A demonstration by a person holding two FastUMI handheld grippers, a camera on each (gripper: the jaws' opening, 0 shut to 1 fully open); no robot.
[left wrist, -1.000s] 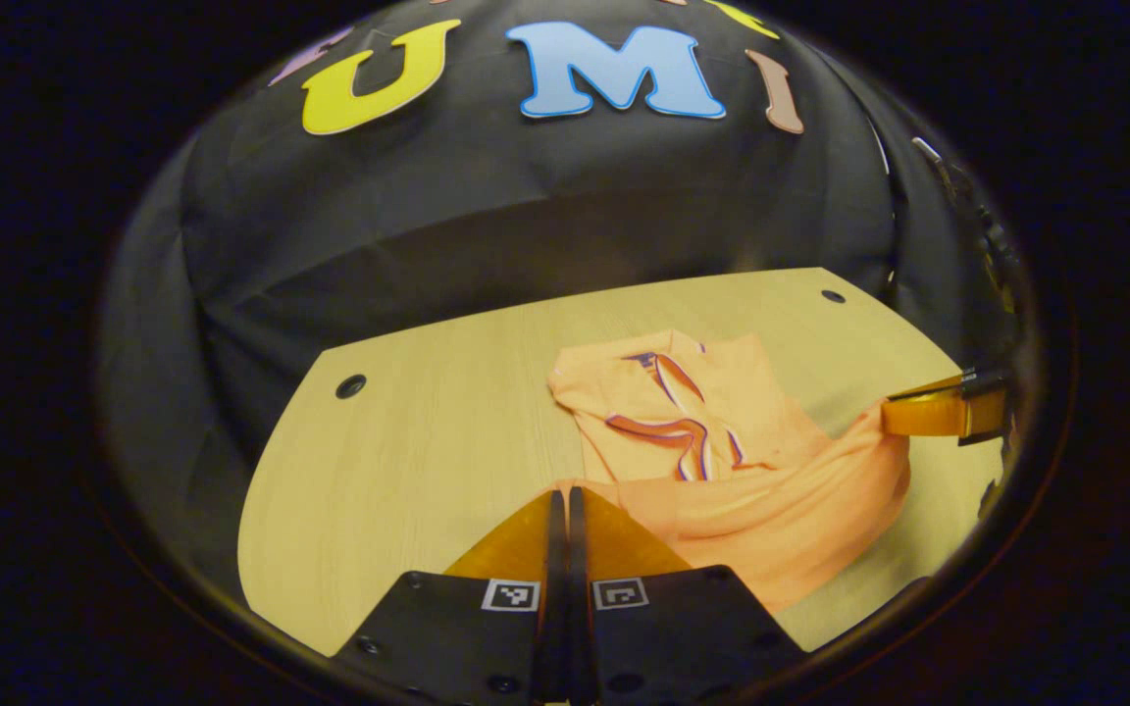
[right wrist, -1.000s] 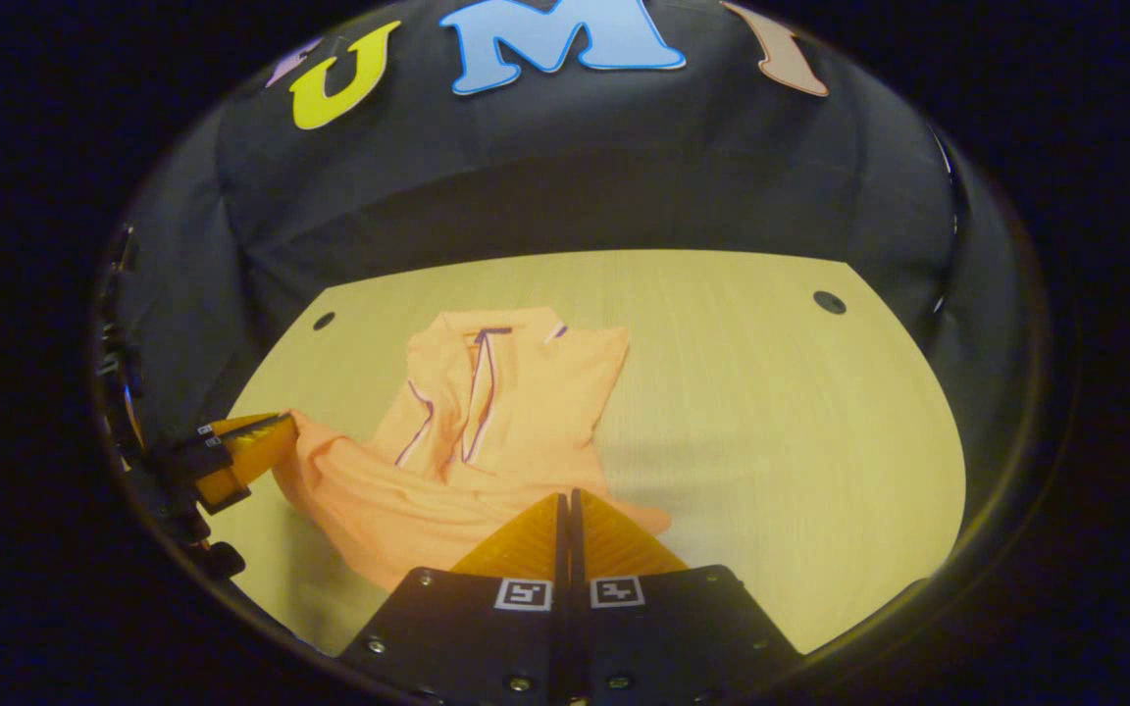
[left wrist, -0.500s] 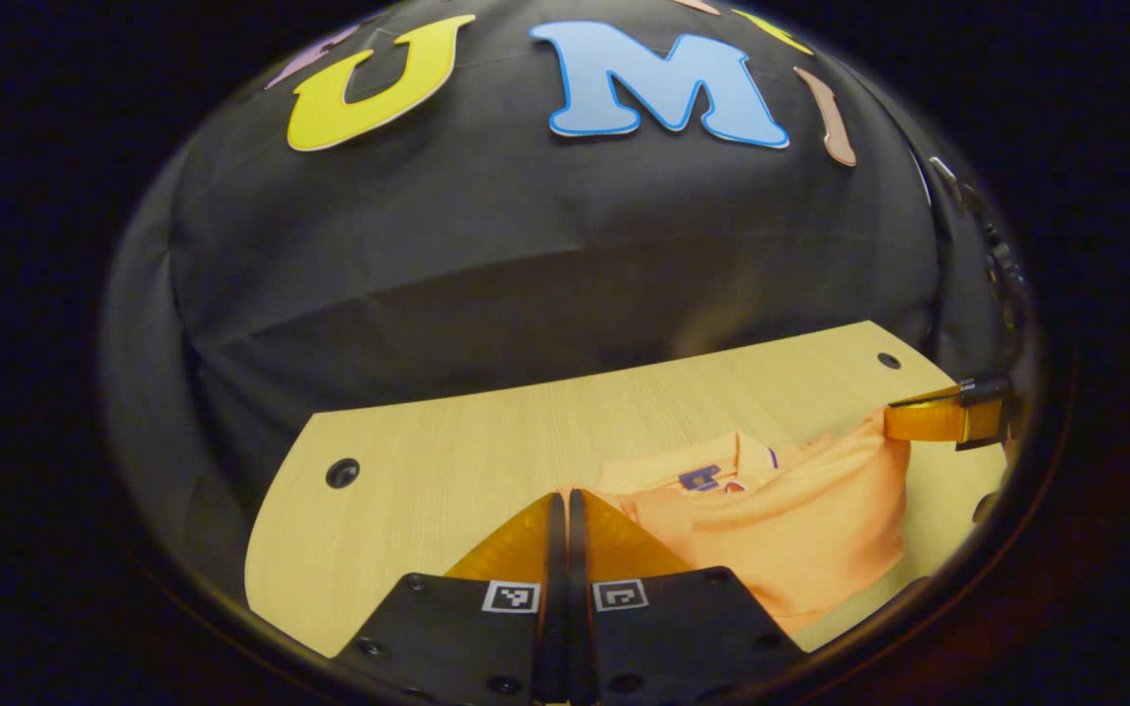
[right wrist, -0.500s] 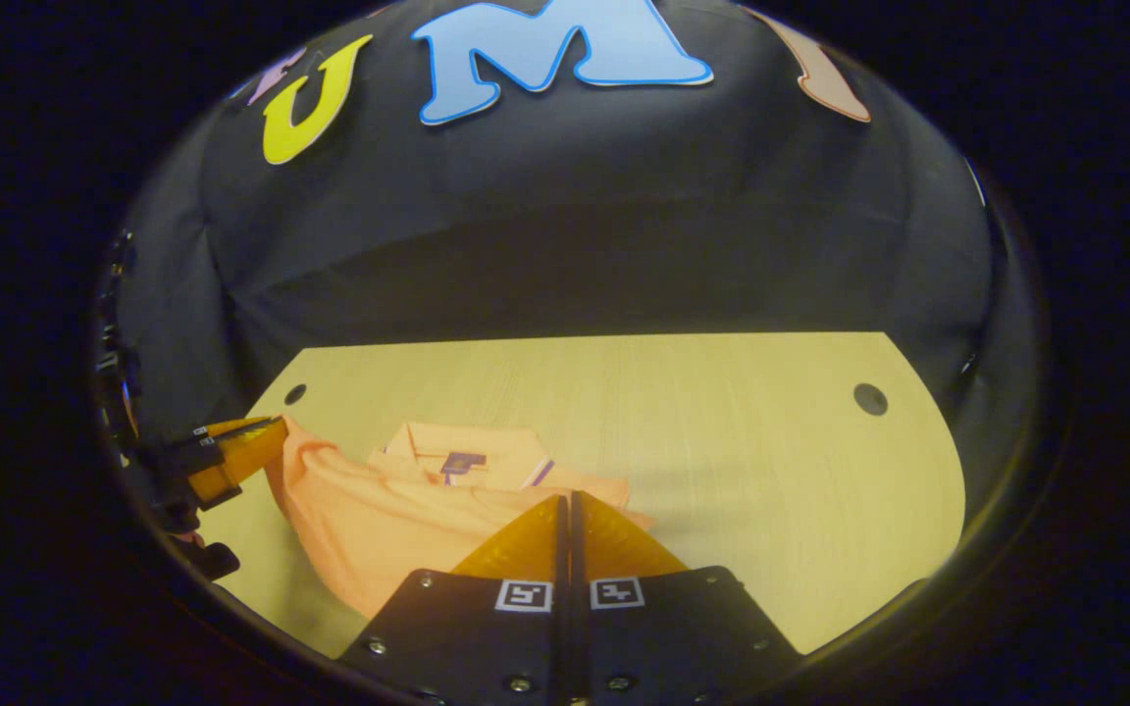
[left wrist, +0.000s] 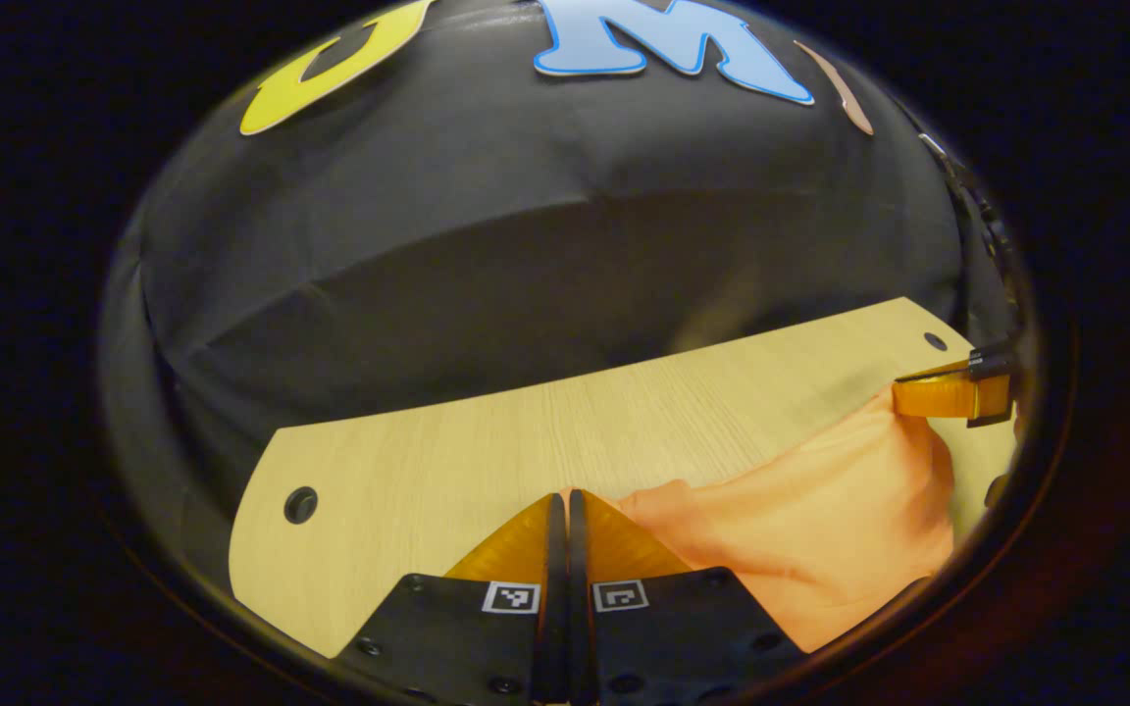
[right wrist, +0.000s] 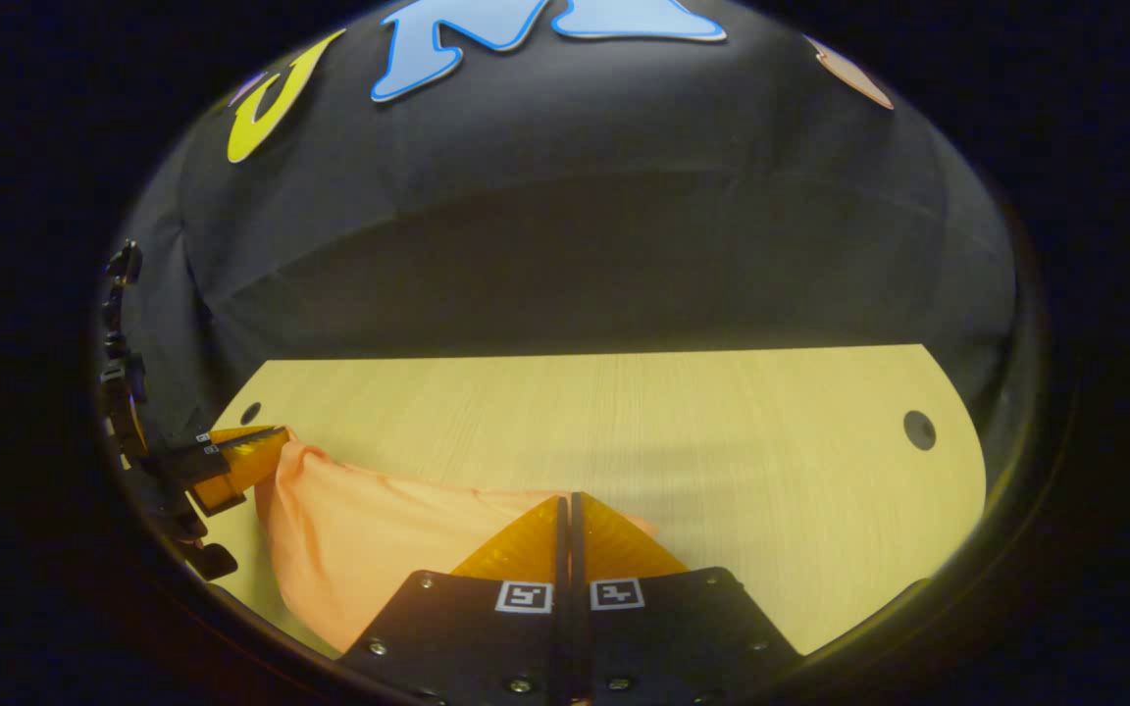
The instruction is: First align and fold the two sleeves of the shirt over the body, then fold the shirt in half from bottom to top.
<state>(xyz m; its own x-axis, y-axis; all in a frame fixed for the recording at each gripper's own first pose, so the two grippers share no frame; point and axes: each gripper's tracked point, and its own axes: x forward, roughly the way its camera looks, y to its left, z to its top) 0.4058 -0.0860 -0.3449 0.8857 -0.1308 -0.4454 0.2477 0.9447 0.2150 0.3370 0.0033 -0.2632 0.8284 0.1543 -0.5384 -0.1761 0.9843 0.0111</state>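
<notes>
The orange shirt (left wrist: 820, 529) hangs as a stretched sheet between the two grippers, above the wooden table (left wrist: 487, 441). My left gripper (left wrist: 559, 498) is shut on the shirt's hem at one corner. In the left gripper view the right gripper (left wrist: 903, 397) pinches the other corner at the far right. In the right gripper view my right gripper (right wrist: 565, 500) is shut on the shirt (right wrist: 359, 539), and the left gripper (right wrist: 276, 441) holds the cloth at the far left. Collar and striped placket are hidden under the lifted cloth.
The table (right wrist: 673, 441) has round holes near its corners (left wrist: 300, 504) (right wrist: 918, 429). The black cloth wall stands close behind the table's far edge. Bare wood stretches to the right in the right gripper view.
Both grippers have carried the shirt's bottom hem forward over the body. The collar and placket, seen a second ago, are now covered by the lifted cloth.
</notes>
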